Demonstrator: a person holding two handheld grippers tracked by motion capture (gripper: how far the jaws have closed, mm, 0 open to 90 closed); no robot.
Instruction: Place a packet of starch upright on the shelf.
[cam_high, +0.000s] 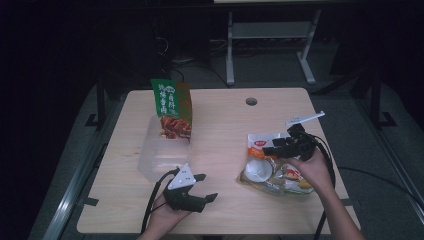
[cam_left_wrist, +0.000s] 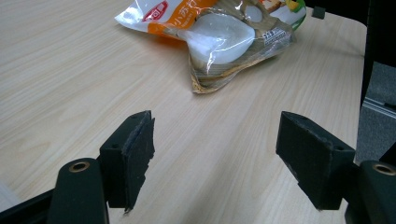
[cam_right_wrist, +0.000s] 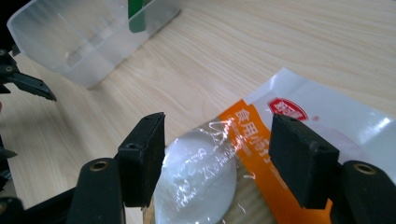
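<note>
Left tongs (cam_high: 202, 187) held agape over bare desk (cam_high: 225, 135), right tongs (cam_right_wrist: 217, 158) spread above snack bag (cam_high: 272, 170) beside desk edge

We see a light wooden worktop (cam_high: 220, 125) with a round hole (cam_high: 251, 101) near its far edge. On its left part lies a clear plastic container (cam_high: 157, 150), and a green and orange snack bag (cam_high: 172, 107) stands in it at the far end. On the right part lies a crinkled white and orange packet (cam_high: 267, 170) with a white bowl-shaped piece inside, flat on the wood, well apart from the container.
</note>
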